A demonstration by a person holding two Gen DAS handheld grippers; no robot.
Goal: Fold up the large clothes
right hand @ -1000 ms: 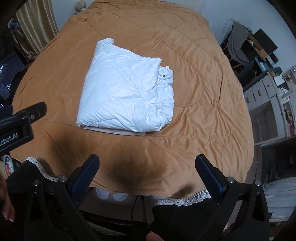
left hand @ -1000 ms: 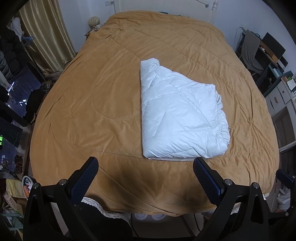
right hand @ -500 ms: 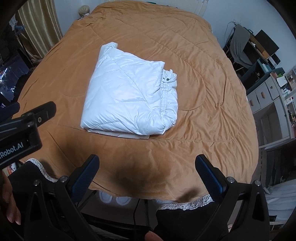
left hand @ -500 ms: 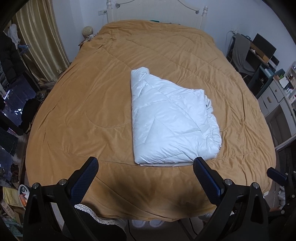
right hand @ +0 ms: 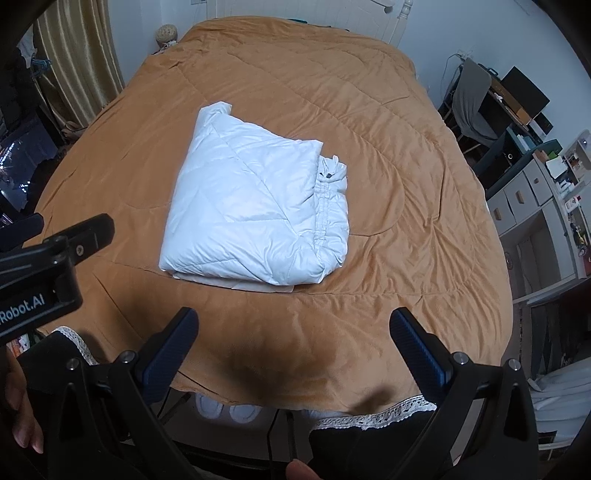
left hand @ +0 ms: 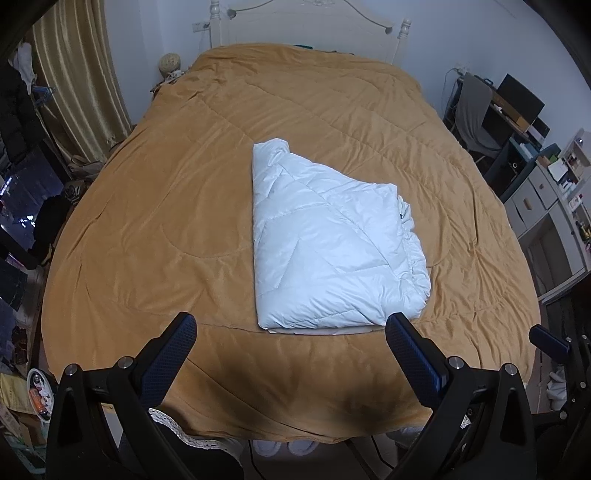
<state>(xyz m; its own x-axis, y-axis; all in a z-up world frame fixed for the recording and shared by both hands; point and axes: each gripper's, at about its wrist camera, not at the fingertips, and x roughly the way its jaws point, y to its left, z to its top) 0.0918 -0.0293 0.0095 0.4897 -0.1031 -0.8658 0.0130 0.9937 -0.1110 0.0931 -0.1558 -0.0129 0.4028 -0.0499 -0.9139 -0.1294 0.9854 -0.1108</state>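
White quilted down jacket [left hand: 332, 251] [right hand: 255, 210], folded into a thick bundle, lying flat on the orange-brown bedspread [left hand: 166, 206] [right hand: 406, 206], near the middle of the bed and a little toward the foot end. Puffy and smooth on top, with stitched diamond lines. Gathered, wrinkled edge along the right side; a small dark tag or snap [right hand: 327, 176] there, too small to tell which. At the near edge, a thinner cream layer showing under the bundle.

Left gripper [left hand: 291, 332] above the foot of the bed, apart from the jacket, fingers spread wide and holding nothing. Blue-padded fingertips [left hand: 177, 332] to both sides of the view, the right one in front of the near right corner of the bundle, whether touching cannot be told. Right gripper [right hand: 293, 328] likewise opened wide and empty, over the bare bedspread in front of the jacket. In the right wrist view, left gripper body also seen from the side at the left edge, with part of a printed label on it.

White lace trim [right hand: 373, 415] along the lower edge of the bed. Pair of white slippers [right hand: 229, 406] on the floor under the foot end. White headboard [left hand: 306, 26] at the far end, against the wall. Golden curtain [left hand: 77, 74] at the left. Grey drawers [left hand: 535, 199], a chair with grey cloth [left hand: 476, 114] and a desk with dark objects at the right.
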